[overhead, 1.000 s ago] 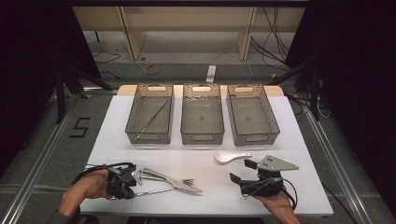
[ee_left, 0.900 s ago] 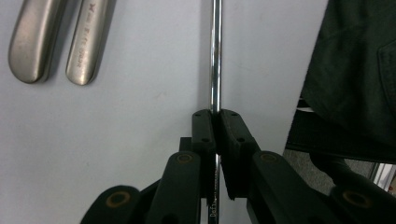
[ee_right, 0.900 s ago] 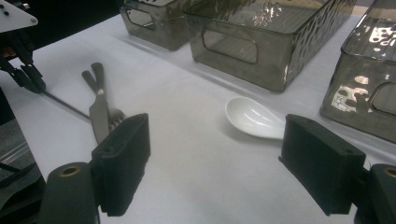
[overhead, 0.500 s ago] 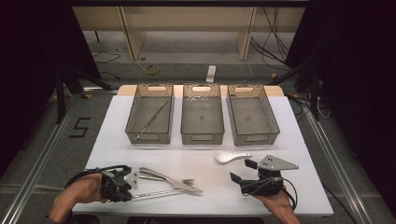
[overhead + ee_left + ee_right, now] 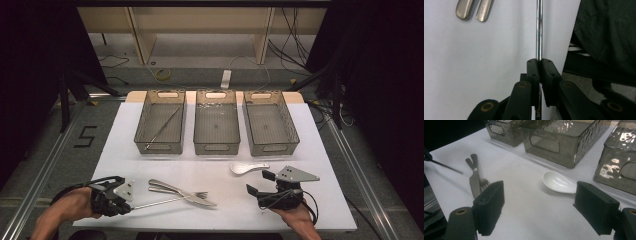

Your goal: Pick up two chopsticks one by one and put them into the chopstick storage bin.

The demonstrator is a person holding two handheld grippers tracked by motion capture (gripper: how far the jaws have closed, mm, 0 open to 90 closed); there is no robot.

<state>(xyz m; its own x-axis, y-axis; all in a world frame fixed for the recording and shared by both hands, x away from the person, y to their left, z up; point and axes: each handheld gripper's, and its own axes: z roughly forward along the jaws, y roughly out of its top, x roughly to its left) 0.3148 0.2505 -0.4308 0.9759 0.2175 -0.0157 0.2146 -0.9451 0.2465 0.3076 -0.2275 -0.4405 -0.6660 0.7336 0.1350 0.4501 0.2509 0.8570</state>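
My left gripper [image 5: 126,205] is at the table's near left corner, shut on a thin metal chopstick [image 5: 157,202] that points right toward the knife and fork [image 5: 184,193]. In the left gripper view the chopstick [image 5: 539,30] runs straight up from the closed pads [image 5: 534,71], with two cutlery handles [image 5: 464,10] at the top left. My right gripper [image 5: 259,182] stands open at the near right, nothing between its fingers. In the right gripper view [image 5: 542,205] a white spoon [image 5: 557,182] lies just ahead, and the knife [image 5: 474,182] and fork [image 5: 483,183] lie to the left.
Three clear grey bins stand in a row at the back: the left bin [image 5: 141,131] holds another chopstick [image 5: 162,127], while the middle bin [image 5: 217,148] and right bin [image 5: 295,131] look empty. The white spoon [image 5: 247,167] lies in front of the right bin.
My left gripper has drawn back to the left and risen a little, pulling the chopstick away from the knife and fork. The right gripper has stayed where it was.
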